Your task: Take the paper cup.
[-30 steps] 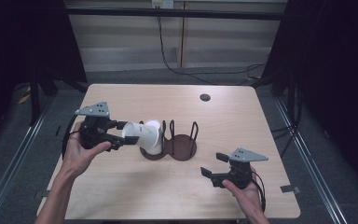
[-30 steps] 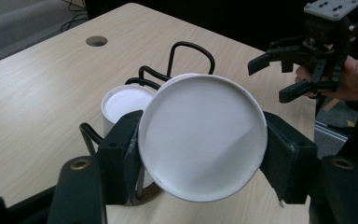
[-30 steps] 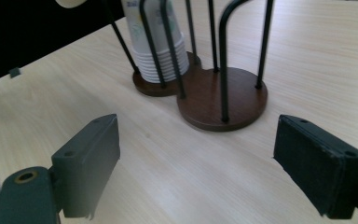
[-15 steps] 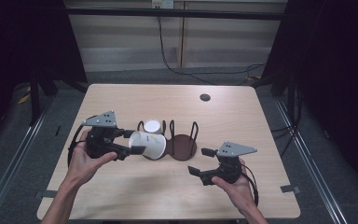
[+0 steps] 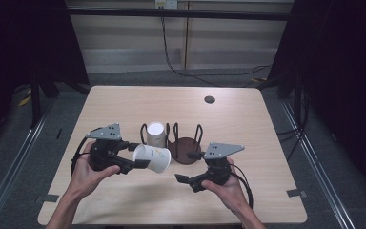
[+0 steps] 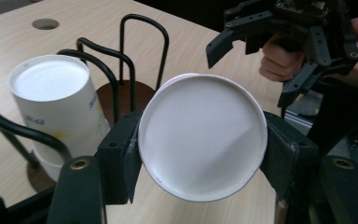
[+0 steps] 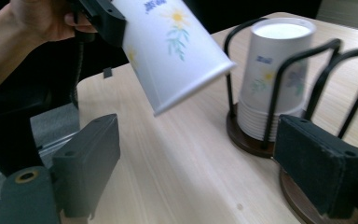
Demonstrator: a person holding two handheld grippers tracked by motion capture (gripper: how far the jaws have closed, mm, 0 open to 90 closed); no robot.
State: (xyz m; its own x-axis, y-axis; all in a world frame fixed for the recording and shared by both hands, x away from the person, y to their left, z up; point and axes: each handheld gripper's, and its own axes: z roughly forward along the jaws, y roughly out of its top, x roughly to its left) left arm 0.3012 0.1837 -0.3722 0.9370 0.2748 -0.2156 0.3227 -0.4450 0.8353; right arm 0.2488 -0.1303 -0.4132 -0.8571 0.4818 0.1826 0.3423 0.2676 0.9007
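Paper cup (image 5: 151, 158) clamped in left gripper (image 5: 126, 160), tilted above table (image 5: 267, 119) beside stack (image 5: 155, 134) in holder (image 5: 183, 148) | right gripper (image 5: 183, 180) jaws just opening, empty | advice: approach squarely, grip wall lightly, avoid crushing

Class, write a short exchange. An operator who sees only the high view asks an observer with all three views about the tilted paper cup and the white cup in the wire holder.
Operator: How is the tilted cup gripped?
Observer: The left gripper clamps the cup near its closed base, with one pad on each side. The base faces that gripper's camera.
Operator: Is that a single cup in the holder?
Observer: No, it is a stack of cups with their bases up. Several nested rims show at its foot, just above the holder base.
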